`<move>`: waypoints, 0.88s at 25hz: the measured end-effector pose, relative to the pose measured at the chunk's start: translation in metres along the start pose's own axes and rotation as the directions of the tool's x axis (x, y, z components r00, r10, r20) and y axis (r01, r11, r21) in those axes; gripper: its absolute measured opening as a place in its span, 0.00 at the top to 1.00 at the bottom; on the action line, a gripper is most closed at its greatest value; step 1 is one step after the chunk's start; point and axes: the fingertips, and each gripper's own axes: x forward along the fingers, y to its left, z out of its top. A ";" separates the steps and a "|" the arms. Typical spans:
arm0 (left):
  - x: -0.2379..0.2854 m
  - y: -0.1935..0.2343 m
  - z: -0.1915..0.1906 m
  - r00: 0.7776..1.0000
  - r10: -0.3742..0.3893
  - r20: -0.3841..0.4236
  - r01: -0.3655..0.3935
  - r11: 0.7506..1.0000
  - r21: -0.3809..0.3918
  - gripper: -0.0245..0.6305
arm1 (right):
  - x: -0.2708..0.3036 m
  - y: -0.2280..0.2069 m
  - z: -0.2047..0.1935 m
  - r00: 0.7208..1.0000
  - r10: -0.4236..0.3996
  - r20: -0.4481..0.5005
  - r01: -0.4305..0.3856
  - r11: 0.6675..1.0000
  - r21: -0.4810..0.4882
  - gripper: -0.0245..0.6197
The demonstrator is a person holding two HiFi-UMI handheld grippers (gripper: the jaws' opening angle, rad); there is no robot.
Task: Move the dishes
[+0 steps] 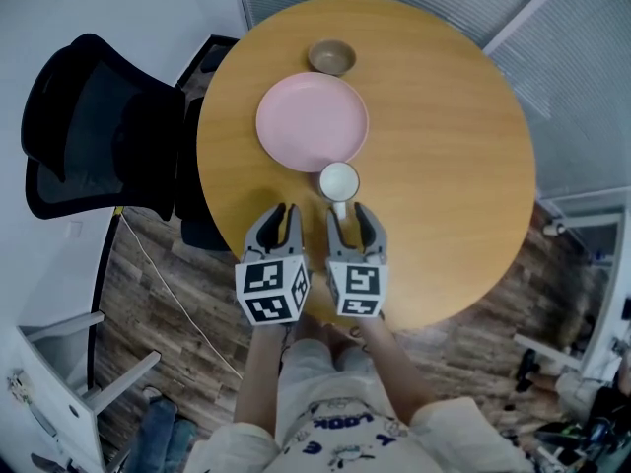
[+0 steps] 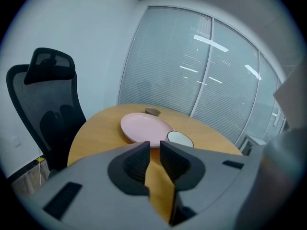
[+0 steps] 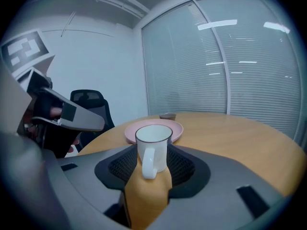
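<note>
Closest to me, both grippers hover over the table's point(image 1: 444, 166) edge at 6 o'clock, side by side and tilted down. My left gripper point(image 1: 280, 213) has its jaws drawn in to a slim gap, with only bare wood showing between them. My right gripper point(image 1: 350, 214) is spread wide. The white mug point(image 1: 338, 180) stands upright on the table at its tips with the handle turned back toward me, in the gap between the jaws. The pads are not pressing on it (as far as I can make out from the right gripper view).

Just past the mug, at about 11 o'clock from it, lies the pink plate point(image 1: 313, 121), flat and empty. The mug sits right at the plate's near rim, and I cannot tell whether they touch. Beyond the plate, at its 12 o'clock and a little apart from it, sits a small brown bowl point(image 1: 331, 57) near the table's far edge.

Off the table at 9 o'clock stands a black mesh office chair point(image 1: 99, 126). Behind everything runs a wall of closed blinds point(image 2: 192, 71).
</note>
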 end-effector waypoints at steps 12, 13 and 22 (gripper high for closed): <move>-0.018 -0.020 0.082 0.987 0.001 0.163 -0.013 0.997 0.073 0.87 | -0.023 -0.024 0.112 0.991 -0.020 0.130 0.022 1.000 -0.016 0.71; -0.020 -0.022 0.089 0.984 -0.004 0.178 -0.011 0.997 0.082 0.87 | -0.026 -0.026 0.121 0.989 -0.024 0.143 0.027 0.999 -0.018 0.72; -0.046 -0.039 0.143 0.956 -0.003 0.294 -0.054 0.981 0.185 0.87 | -0.048 -0.039 0.180 0.974 -0.028 0.225 0.033 0.999 -0.018 0.80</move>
